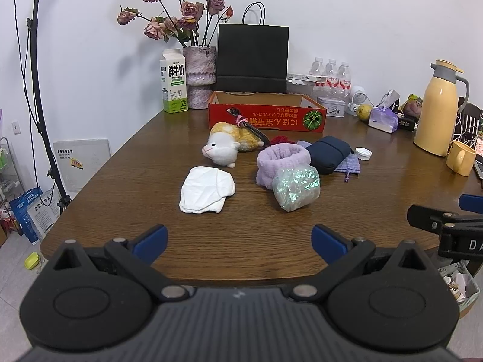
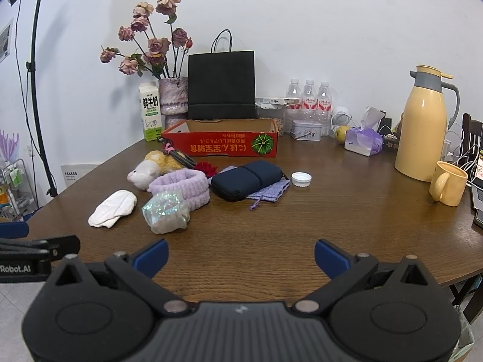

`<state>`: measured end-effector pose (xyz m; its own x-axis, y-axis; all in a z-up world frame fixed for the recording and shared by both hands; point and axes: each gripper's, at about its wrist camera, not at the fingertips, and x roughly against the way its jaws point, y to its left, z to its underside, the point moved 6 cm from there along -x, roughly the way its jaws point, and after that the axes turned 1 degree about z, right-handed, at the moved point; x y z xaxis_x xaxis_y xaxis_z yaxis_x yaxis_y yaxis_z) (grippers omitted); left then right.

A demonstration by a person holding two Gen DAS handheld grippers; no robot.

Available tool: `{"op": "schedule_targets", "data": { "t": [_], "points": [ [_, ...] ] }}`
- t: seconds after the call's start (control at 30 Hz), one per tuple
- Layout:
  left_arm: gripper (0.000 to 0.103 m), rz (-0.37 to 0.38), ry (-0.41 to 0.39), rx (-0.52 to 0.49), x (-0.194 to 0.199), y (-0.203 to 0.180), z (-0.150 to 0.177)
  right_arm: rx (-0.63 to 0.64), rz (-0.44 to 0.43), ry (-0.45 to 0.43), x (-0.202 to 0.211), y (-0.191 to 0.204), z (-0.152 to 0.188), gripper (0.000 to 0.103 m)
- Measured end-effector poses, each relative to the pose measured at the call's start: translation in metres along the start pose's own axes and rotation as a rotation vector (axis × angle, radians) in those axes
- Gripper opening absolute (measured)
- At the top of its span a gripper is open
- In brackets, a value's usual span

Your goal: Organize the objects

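Loose items lie mid-table: a white crumpled cloth [image 1: 207, 189], a plush sheep [image 1: 229, 144], a lilac fluffy band [image 1: 282, 160], an iridescent wrapped bundle [image 1: 296, 187], a navy pouch [image 1: 329, 154], a lilac drawstring bag [image 1: 348, 164] and a white bottle cap [image 1: 363, 153]. Behind them stands an open red cardboard box [image 1: 267, 117]. My left gripper [image 1: 240, 242] hovers open over the near table edge, nothing between its fingers. My right gripper [image 2: 241, 259] is open too, empty, short of the pouch [image 2: 246, 179] and the bundle [image 2: 166, 211].
Along the back wall stand a milk carton [image 1: 174, 86], a vase of dried roses [image 1: 199, 75], a black paper bag [image 1: 252, 57], water bottles [image 1: 332, 74] and a tin. At right are a yellow thermos [image 2: 422, 126], a yellow mug [image 2: 448, 184], a tissue pack and cables.
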<state>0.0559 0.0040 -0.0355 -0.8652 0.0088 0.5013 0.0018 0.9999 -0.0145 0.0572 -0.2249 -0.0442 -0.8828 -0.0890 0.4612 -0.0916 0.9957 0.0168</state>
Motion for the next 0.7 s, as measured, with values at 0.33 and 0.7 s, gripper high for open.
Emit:
{"op": "schedule_targets", "data": {
  "t": [0.33, 0.7],
  "points": [
    [0.103, 0.001, 0.003, 0.000, -0.0007, -0.0001, 0.0014, -0.001, 0.000, 0.000, 0.0018, -0.0003, -0.0006, 0.103],
    [0.103, 0.001, 0.004, 0.001, -0.0007, -0.0002, 0.0015, -0.001, 0.000, -0.002, 0.0006, 0.0012, -0.0009, 0.103]
  ]
}}
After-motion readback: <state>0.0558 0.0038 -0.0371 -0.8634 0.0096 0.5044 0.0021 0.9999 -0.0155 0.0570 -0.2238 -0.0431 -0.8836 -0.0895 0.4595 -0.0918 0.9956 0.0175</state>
